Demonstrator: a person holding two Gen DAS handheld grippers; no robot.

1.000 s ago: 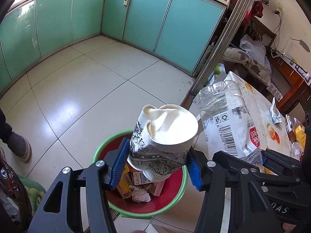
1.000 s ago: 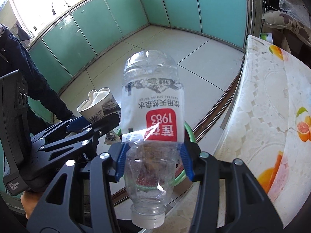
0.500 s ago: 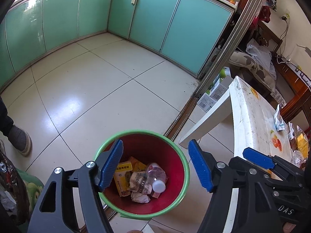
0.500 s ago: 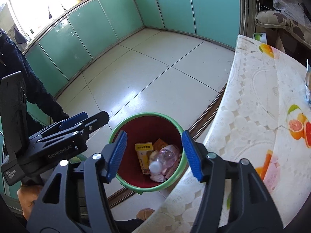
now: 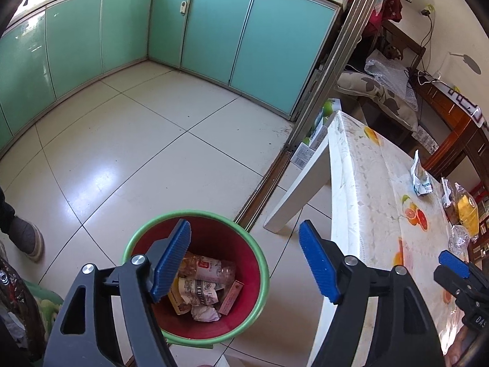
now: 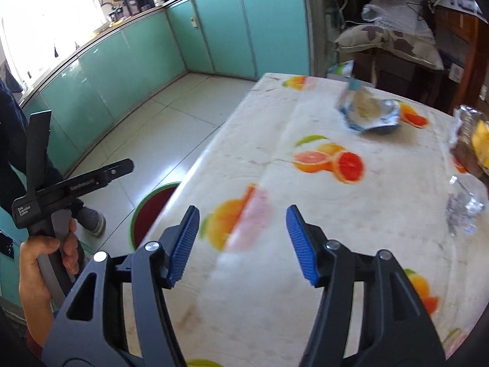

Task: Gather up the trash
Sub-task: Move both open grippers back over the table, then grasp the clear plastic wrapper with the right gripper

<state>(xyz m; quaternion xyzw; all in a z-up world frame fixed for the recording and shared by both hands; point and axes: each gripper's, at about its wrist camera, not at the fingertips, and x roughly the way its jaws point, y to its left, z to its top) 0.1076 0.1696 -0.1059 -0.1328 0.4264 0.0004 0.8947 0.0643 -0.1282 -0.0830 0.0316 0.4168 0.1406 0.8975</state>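
A red bin with a green rim (image 5: pixel 259 263) stands on the floor beside the table and holds a plastic bottle (image 5: pixel 207 267), a crushed paper cup (image 5: pixel 197 290) and other scraps. My left gripper (image 5: pixel 244 260) is open and empty above the bin. My right gripper (image 6: pixel 243 241) is open and empty over the table (image 6: pixel 305 189). A blue-white wrapper (image 6: pixel 369 113) lies on the far table, also in the left wrist view (image 5: pixel 421 180). A crumpled clear wrapper (image 6: pixel 464 205) and a yellow-brown snack bag (image 6: pixel 473 140) lie at the right edge.
Teal cabinets (image 5: pixel 214 36) line the far side of the tiled floor (image 5: pixel 122 153). A person's shoe (image 5: pixel 26 238) is at the left. The bin's edge shows by the table (image 6: pixel 146 214). A pillow and bags (image 6: pixel 388 39) sit behind the table.
Both grippers opened: the paper cup and the bottle dropped into the bin. The right gripper then swung right, from over the bin to over the table.
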